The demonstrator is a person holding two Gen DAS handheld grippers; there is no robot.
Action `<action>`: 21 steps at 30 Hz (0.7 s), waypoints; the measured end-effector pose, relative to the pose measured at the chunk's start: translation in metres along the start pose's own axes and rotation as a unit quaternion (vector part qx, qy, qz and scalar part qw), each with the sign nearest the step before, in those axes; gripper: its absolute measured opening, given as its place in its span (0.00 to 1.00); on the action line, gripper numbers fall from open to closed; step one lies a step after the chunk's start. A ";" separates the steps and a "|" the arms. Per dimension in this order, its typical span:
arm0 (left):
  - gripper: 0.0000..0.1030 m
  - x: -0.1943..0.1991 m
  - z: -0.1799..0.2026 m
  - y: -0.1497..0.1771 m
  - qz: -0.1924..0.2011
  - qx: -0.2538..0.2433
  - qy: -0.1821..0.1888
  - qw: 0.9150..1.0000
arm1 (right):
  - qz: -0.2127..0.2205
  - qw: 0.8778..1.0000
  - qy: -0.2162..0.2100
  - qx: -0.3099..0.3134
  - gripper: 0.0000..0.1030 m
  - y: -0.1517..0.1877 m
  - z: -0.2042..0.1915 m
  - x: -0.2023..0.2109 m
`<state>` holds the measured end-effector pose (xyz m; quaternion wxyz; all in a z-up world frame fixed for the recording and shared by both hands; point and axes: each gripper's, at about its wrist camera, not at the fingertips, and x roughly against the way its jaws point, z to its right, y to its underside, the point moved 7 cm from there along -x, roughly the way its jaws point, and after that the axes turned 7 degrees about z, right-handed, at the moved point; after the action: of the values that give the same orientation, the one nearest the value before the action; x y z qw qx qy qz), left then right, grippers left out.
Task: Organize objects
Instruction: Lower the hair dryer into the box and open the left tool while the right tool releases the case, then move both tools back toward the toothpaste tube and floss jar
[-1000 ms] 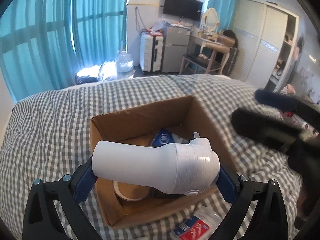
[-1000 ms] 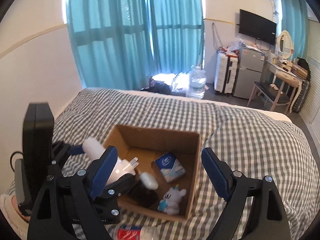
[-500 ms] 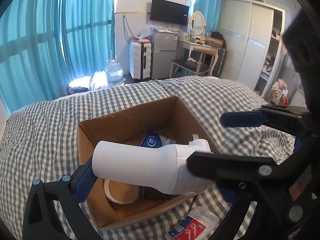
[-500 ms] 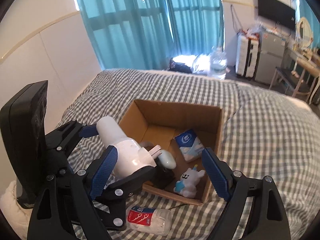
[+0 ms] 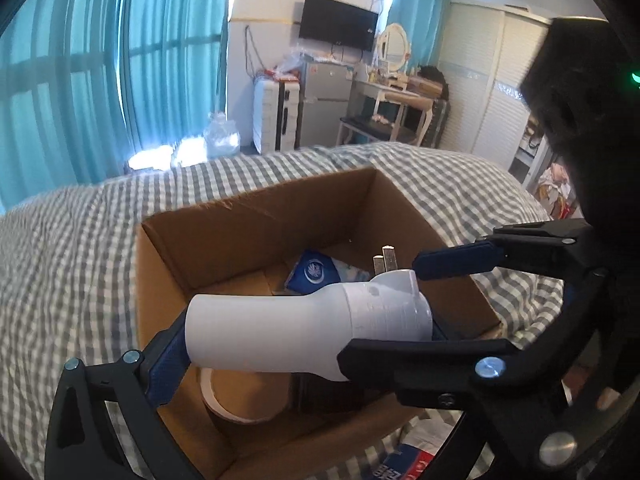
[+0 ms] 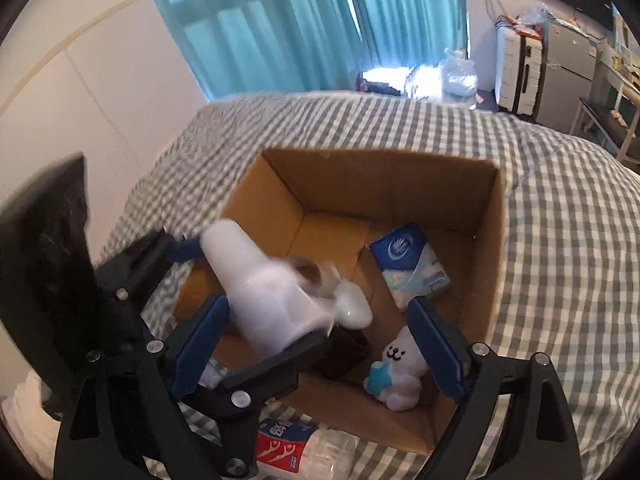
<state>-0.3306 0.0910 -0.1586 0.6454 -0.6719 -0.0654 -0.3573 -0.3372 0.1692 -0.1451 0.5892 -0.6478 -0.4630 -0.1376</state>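
Note:
A white plug-in device with metal prongs lies crosswise in my left gripper, which is shut on it lengthwise just above the open cardboard box. In the right wrist view the device is blurred, still held by the left gripper at the box's near left corner. My right gripper has its jaws opening wide. They straddle the device's plug end without pressing on it. In the left wrist view the right gripper crosses in from the right and hides the left gripper's right finger.
In the box lie a blue tissue pack, a white bunny toy, a tape roll, a black item and a white oval thing. A red-labelled bottle lies on the checked bed before the box.
Both grippers have sunk toward the box. The right one tipped further down and swung in over the box, in front of the left camera. Its jaws stand slightly wider.

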 end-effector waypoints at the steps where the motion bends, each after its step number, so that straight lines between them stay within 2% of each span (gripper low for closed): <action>1: 1.00 0.001 0.000 0.002 -0.001 -0.002 0.004 1.000 | 0.001 1.000 0.000 0.003 0.89 0.000 -0.001 0.000; 6: 1.00 0.010 -0.007 0.002 0.007 0.012 0.016 1.000 | 0.003 1.000 0.003 0.000 0.95 -0.002 -0.005 0.000; 9: 1.00 0.014 -0.009 0.006 0.000 0.013 0.027 1.000 | 0.010 1.000 -0.001 -0.020 0.95 -0.005 -0.005 0.002; 10: 1.00 0.016 -0.007 0.009 -0.006 0.013 0.045 0.999 | 0.020 0.999 0.017 -0.031 0.95 -0.008 0.000 0.004; 11: 1.00 0.022 -0.002 0.009 0.000 0.007 0.060 0.998 | 0.027 0.998 0.051 -0.035 0.89 -0.010 0.009 0.007; 12: 1.00 0.031 0.003 0.007 0.022 -0.011 0.058 0.998 | 0.026 0.997 0.067 -0.035 0.82 -0.010 0.013 0.008; 13: 1.00 0.040 0.007 0.005 0.042 -0.040 0.038 0.998 | 0.027 0.998 0.037 -0.050 0.76 -0.008 0.013 0.010; 15: 1.00 0.042 0.011 0.007 0.036 -0.068 0.023 0.997 | 0.041 0.997 0.007 -0.070 0.75 -0.007 0.011 0.021; 18: 1.00 0.037 0.005 0.012 0.009 -0.054 0.018 0.998 | 0.058 0.996 0.015 -0.069 0.75 -0.009 0.013 0.037; 21: 1.00 0.047 -0.004 0.014 0.014 -0.020 0.015 1.000 | 0.076 0.994 0.028 -0.072 0.76 -0.008 0.017 0.054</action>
<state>-0.2902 0.0674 -0.1441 0.6379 -0.6801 -0.0395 -0.3592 -0.3209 0.2067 -0.1057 0.5627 -0.7174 -0.3848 -0.1435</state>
